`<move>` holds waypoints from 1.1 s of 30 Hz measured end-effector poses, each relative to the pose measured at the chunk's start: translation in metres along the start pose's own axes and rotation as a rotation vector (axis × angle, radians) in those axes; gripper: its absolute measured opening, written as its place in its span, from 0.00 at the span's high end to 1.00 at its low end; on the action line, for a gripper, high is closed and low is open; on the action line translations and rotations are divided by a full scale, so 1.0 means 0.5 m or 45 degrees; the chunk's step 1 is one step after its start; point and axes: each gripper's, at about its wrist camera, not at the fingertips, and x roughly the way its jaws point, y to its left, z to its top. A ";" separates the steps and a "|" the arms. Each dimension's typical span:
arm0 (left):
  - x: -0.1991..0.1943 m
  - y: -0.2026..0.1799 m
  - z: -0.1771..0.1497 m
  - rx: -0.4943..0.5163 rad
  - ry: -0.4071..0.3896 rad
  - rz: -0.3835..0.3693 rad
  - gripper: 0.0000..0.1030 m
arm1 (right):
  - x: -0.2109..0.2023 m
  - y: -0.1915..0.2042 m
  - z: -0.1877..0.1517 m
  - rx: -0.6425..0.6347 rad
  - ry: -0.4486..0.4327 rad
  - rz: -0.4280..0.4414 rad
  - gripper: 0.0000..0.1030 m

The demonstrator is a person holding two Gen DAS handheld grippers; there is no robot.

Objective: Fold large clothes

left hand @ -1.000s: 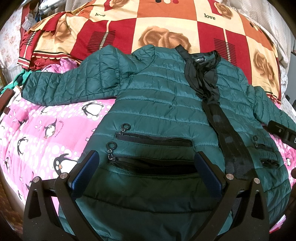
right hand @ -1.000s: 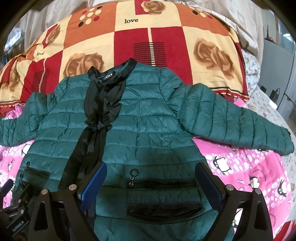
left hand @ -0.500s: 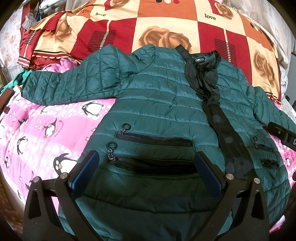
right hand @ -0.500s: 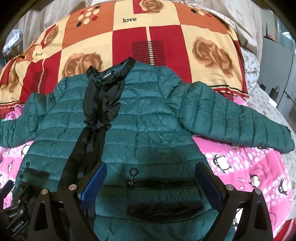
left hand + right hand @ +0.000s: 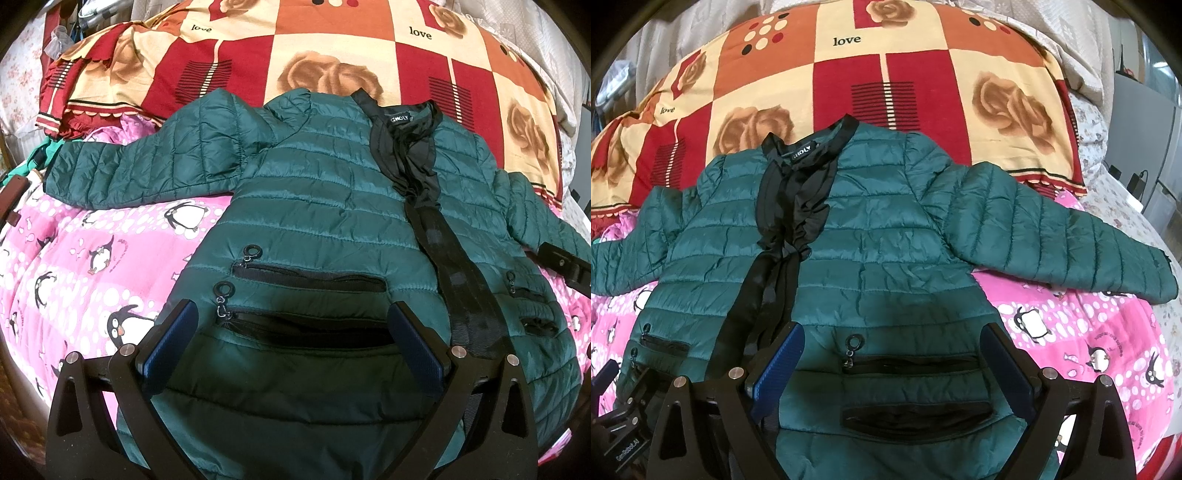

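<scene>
A dark green quilted jacket (image 5: 314, 206) with a black front placket lies flat and face up on the bed, both sleeves spread out; it also shows in the right wrist view (image 5: 886, 236). My left gripper (image 5: 291, 332) is open and empty, hovering over the hem and zip pockets on the jacket's left half. My right gripper (image 5: 890, 350) is open and empty over the hem and pockets on the right half. The left sleeve (image 5: 140, 173) reaches left, the right sleeve (image 5: 1034, 218) reaches right.
A pink penguin-print quilt (image 5: 92, 266) covers the bed under the jacket. A red and cream rose-pattern blanket (image 5: 325, 48) lies behind the collar. The other gripper shows at the right edge of the left wrist view (image 5: 565, 264). Grey furniture (image 5: 1141, 110) stands at the far right.
Both grippers have stayed open. The right wrist view has shifted slightly, with the right sleeve now a little lower and further right. The jacket has not moved.
</scene>
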 end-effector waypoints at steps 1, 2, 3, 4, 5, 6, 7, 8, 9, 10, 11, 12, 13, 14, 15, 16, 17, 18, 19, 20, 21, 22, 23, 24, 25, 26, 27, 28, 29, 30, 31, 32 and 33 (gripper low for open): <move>0.001 0.000 0.000 -0.001 0.000 0.000 0.00 | 0.000 -0.002 0.000 0.002 0.001 0.001 0.08; 0.000 0.000 0.000 0.000 0.000 0.000 0.00 | -0.001 -0.003 -0.001 0.006 0.000 0.004 0.08; 0.000 0.001 0.000 -0.001 0.001 0.000 0.00 | -0.002 -0.003 -0.001 0.007 -0.001 0.005 0.08; 0.000 0.001 0.000 -0.001 0.001 -0.001 0.00 | -0.002 -0.003 -0.001 0.005 0.000 0.006 0.08; 0.000 0.001 0.000 -0.002 0.001 -0.003 0.00 | -0.002 -0.004 0.000 0.003 0.000 0.008 0.08; 0.000 0.001 0.000 -0.003 0.000 -0.007 0.00 | -0.004 -0.005 0.000 0.004 -0.003 0.014 0.08; 0.000 0.001 0.000 -0.004 -0.001 -0.014 0.00 | -0.006 -0.004 0.000 0.004 -0.008 0.020 0.08; -0.003 0.003 0.000 -0.008 -0.004 -0.028 0.00 | -0.009 -0.005 0.001 0.006 -0.013 0.025 0.08; -0.007 0.006 0.000 -0.018 -0.015 -0.046 0.00 | -0.011 -0.005 0.002 0.011 -0.019 0.031 0.08; -0.011 0.012 -0.001 -0.031 -0.028 -0.066 0.00 | -0.012 -0.005 0.002 0.016 -0.022 0.031 0.08; -0.020 0.024 0.001 -0.066 -0.052 -0.106 0.00 | -0.012 -0.004 0.004 0.018 -0.023 0.030 0.08; -0.025 0.038 0.002 -0.107 -0.071 -0.135 0.00 | -0.013 -0.004 0.003 0.022 -0.024 0.036 0.08; -0.029 0.054 0.004 -0.154 -0.088 -0.171 0.00 | -0.014 -0.004 0.003 0.020 -0.023 0.048 0.08; -0.031 0.069 0.008 -0.197 -0.103 -0.227 0.00 | -0.013 -0.002 0.003 0.013 -0.019 0.053 0.08; -0.031 0.094 0.011 -0.261 -0.117 -0.315 0.00 | -0.012 -0.001 0.003 0.004 -0.016 0.051 0.08; -0.026 0.113 0.017 -0.302 -0.117 -0.343 0.00 | -0.013 0.001 0.002 -0.009 -0.014 0.042 0.08; -0.022 0.134 0.024 -0.340 -0.106 -0.347 0.00 | -0.013 0.002 0.002 -0.019 -0.011 0.035 0.08; -0.018 0.150 0.033 -0.365 -0.094 -0.350 0.00 | -0.012 0.000 0.002 -0.016 -0.007 0.040 0.08; -0.014 0.172 0.042 -0.379 -0.090 -0.343 0.00 | -0.012 -0.004 0.003 -0.008 -0.004 0.047 0.08; -0.013 0.193 0.049 -0.380 -0.097 -0.315 0.00 | -0.012 -0.008 0.003 0.000 -0.003 0.050 0.08; -0.012 0.216 0.055 -0.379 -0.103 -0.277 0.00 | -0.013 -0.013 0.003 0.008 -0.003 0.051 0.08; -0.008 0.235 0.057 -0.387 -0.097 -0.255 0.00 | -0.015 -0.017 0.003 0.015 -0.003 0.053 0.08; 0.003 0.268 0.062 -0.414 -0.075 -0.239 0.00 | -0.016 -0.021 0.003 0.019 -0.004 0.055 0.08; 0.013 0.295 0.064 -0.438 -0.041 -0.228 0.01 | -0.017 -0.024 0.003 0.022 -0.004 0.058 0.08; 0.025 0.319 0.065 -0.458 -0.011 -0.219 0.01 | -0.018 -0.027 0.003 0.023 -0.005 0.060 0.08; 0.040 0.353 0.066 -0.501 0.036 -0.208 0.01 | -0.019 -0.029 0.003 0.024 -0.006 0.060 0.08; 0.053 0.386 0.065 -0.551 0.067 -0.199 0.01 | -0.019 -0.030 0.003 0.025 -0.004 0.061 0.08; 0.061 0.418 0.063 -0.598 0.076 -0.207 0.01 | -0.019 -0.030 0.003 0.026 -0.003 0.063 0.08; 0.065 0.450 0.061 -0.647 0.064 -0.223 0.01 | -0.019 -0.030 0.002 0.025 -0.003 0.063 0.08; 0.064 0.477 0.060 -0.686 0.042 -0.221 0.01 | -0.019 -0.030 0.002 0.024 0.001 0.066 0.08; 0.060 0.510 0.063 -0.721 0.004 -0.203 0.01 | -0.019 -0.031 0.002 0.022 0.004 0.069 0.08; 0.055 0.541 0.070 -0.736 -0.032 -0.187 0.01 | -0.020 -0.031 0.001 0.019 0.006 0.072 0.08; 0.052 0.567 0.076 -0.744 -0.060 -0.176 0.01 | -0.019 -0.031 0.001 0.016 0.007 0.075 0.08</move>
